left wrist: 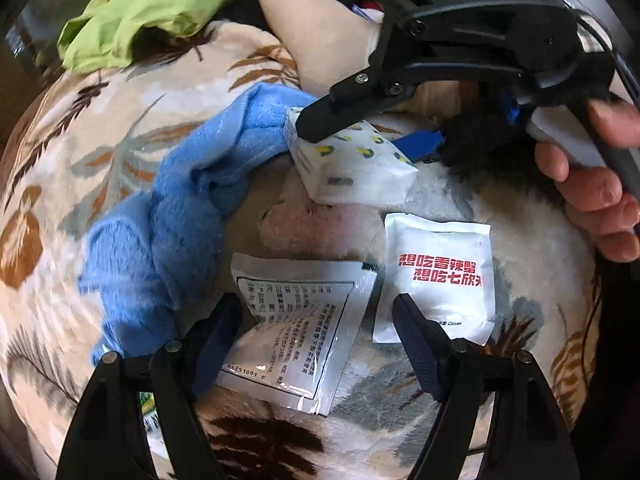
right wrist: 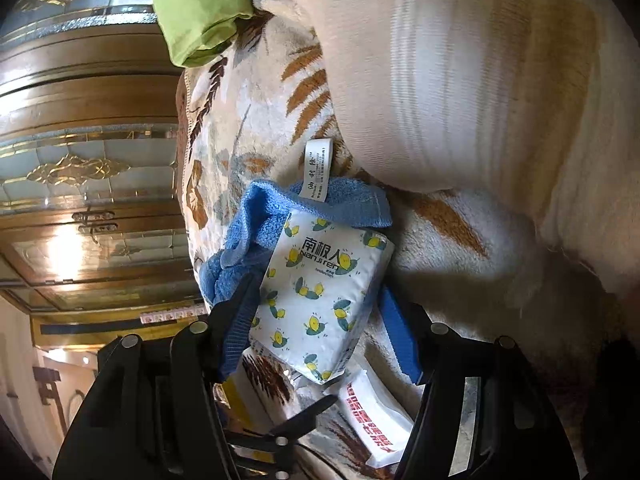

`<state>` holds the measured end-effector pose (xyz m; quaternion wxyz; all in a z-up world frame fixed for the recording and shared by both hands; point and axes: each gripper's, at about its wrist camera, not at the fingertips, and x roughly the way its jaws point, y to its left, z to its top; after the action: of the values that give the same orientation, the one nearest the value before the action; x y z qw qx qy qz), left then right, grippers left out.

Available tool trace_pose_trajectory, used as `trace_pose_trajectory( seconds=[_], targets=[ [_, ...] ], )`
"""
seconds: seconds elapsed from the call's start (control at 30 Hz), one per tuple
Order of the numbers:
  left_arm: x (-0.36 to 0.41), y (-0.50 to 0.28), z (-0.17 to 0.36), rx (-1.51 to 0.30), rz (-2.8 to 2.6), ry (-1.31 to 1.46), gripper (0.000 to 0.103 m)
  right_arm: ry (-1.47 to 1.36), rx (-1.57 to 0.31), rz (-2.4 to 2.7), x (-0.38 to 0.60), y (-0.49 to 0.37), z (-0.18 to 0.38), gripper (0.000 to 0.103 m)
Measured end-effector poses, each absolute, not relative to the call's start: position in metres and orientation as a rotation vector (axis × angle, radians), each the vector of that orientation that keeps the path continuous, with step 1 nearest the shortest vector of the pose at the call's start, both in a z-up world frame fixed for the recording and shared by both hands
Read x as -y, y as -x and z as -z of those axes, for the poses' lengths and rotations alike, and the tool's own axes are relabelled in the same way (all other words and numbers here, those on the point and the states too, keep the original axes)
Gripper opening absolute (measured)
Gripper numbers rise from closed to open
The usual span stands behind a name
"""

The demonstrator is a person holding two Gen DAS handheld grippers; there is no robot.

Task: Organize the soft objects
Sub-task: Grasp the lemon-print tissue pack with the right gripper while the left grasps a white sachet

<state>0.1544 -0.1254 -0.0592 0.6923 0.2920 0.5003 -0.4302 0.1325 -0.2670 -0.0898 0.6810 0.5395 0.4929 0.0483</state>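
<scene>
The right tool (right wrist: 316,316) holds a white tissue pack (right wrist: 320,304) printed with little yellow-and-green bugs, 1 blue pad pressed against each long side, in the lower middle of the right wrist view. The pack lies partly over a blue towel (right wrist: 280,208) on a leaf-patterned blanket (right wrist: 256,120), below a cream pillow (right wrist: 460,80). A green cloth (right wrist: 196,12) sits bunched at the top left.

In the left wrist view, the left tool (left wrist: 316,320) stands wide with nothing gripped, its 2 fingers straddling a clear-edged printed sachet (left wrist: 296,328) at lower centre. Just beside it on the right lies a white sachet with red lettering (left wrist: 440,276). A hand (left wrist: 592,184) grips the right tool's handle at the right edge.
</scene>
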Motion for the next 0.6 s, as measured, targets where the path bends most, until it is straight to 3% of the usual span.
trace_pose_trajectory(
  seconds=[0.1, 0.23, 0.27, 0.6],
  targets=[
    [0.118, -0.144, 0.054, -1.089, 0.931, -0.628, 0.046, -1.162, -1.095, -0.104, 0.265, -0.132, 0.086, 0.051],
    [0.106, -0.134, 0.045, -1.067, 0.907, -0.523, 0.035, -1.148, -1.063, -0.091, 0.269, -0.124, 0.079, 0.039],
    [0.104, -0.131, 0.045, -1.056, 0.884, -0.512, 0.018, -1.145, -1.059, -0.088, 0.271, -0.122, 0.077, 0.037],
    [0.076, -0.109, 0.034, -1.084, 0.726, -0.317, 0.018, -1.125, -1.052, -0.131, 0.273, -0.096, 0.061, 0.033]
  ],
)
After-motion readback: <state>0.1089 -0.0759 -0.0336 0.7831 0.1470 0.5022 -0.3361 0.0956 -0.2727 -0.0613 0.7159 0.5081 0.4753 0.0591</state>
